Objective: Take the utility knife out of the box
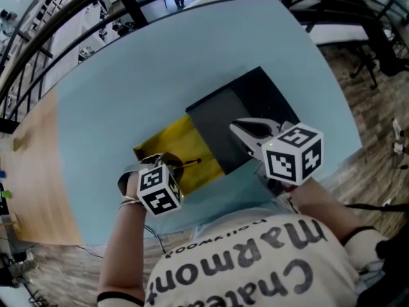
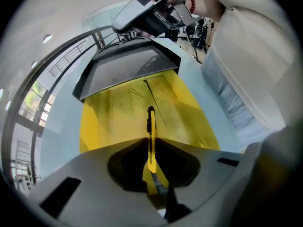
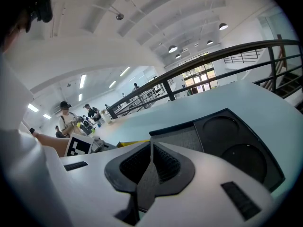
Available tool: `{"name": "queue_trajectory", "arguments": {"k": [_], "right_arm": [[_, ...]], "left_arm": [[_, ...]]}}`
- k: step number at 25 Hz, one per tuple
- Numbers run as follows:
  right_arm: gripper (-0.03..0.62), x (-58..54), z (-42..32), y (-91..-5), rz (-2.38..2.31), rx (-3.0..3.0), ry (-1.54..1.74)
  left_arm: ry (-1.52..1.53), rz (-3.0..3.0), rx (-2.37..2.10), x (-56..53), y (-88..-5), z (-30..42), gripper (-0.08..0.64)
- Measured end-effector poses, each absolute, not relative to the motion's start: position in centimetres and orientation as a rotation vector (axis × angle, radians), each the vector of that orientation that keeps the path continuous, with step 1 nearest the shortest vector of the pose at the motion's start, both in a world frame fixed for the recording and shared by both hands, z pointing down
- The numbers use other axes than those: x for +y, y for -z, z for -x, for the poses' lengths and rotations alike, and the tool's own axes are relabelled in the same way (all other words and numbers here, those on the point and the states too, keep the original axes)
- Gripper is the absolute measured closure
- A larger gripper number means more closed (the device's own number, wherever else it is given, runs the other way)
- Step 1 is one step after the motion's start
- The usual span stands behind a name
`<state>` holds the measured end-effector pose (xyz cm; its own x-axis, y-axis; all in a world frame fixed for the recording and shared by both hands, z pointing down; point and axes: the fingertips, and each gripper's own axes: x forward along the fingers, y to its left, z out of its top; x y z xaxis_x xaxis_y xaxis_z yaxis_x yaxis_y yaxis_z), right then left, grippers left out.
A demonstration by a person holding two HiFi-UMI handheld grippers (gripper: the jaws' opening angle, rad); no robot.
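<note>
Left hand-held gripper (image 2: pixel 150 142) clamped on yellow utility knife (image 2: pixel 150 126) over open yellow box (image 2: pixel 109 122); right hand-held gripper (image 3: pixel 150 146) closed, empty, above black lid (image 3: pixel 236 141).

Utility knife (image 2: pixel 150 131): yellow, slim, edge-on, pinched between left fingers (image 2: pixel 90 169), tip pointing ahead. Box (image 2: pixel 109 122) beneath: yellow inside, black lid open.

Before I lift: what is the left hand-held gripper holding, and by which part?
The left hand-held gripper grips the yellow knife by its near end.
</note>
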<state>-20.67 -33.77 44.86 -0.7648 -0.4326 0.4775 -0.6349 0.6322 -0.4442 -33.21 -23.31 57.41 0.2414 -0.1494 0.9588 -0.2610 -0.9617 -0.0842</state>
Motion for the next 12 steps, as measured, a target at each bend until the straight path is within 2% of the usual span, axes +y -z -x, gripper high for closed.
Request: {"name": "queue_trajectory", "arguments": {"k": [8,12], "right_arm": [[0.549,-31.8,19.9,-43.6,-0.852,-2.549,-0.844],[0.549,-30.3,20.0,-42.8,-0.838,-2.564,-0.824]], "left_arm": [[-1.543,-2.447,-0.862,-25.6,-53.6,32.6,0.515],[-1.248,-2.452,-1.163,-26.5,-50.1,33.0,0.514]]}}
